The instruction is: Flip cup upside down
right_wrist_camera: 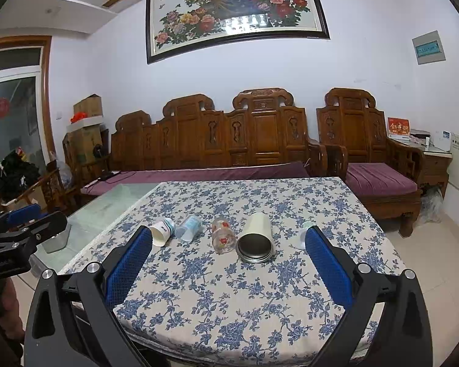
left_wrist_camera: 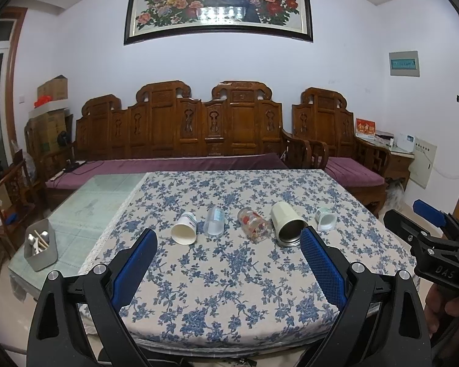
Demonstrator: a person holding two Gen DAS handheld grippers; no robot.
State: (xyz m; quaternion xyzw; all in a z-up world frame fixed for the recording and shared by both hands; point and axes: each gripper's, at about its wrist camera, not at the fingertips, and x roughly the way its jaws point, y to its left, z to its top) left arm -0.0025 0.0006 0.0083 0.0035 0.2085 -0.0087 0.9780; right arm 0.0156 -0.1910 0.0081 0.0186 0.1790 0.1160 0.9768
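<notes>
Several cups lie on their sides in a row on the blue-flowered tablecloth [left_wrist_camera: 229, 275]: a white paper cup [left_wrist_camera: 185, 228] [right_wrist_camera: 161, 231], a clear plastic cup [left_wrist_camera: 214, 220] [right_wrist_camera: 189, 228], a flowered glass [left_wrist_camera: 253, 224] [right_wrist_camera: 223, 235], a cream steel-lined tumbler [left_wrist_camera: 287, 223] [right_wrist_camera: 256, 238] and a small white cup [left_wrist_camera: 325, 218] [right_wrist_camera: 304, 234], partly hidden behind my right finger in the right wrist view. My left gripper [left_wrist_camera: 229, 238] and right gripper [right_wrist_camera: 229, 238] are open and empty, held above the table's near edge, short of the cups.
A grey utensil holder [left_wrist_camera: 41, 249] stands on the glass tabletop [left_wrist_camera: 85, 202] left of the cloth. A carved wooden sofa [left_wrist_camera: 180, 131] with purple cushions runs behind the table. The right gripper [left_wrist_camera: 428, 238] shows at the right in the left view.
</notes>
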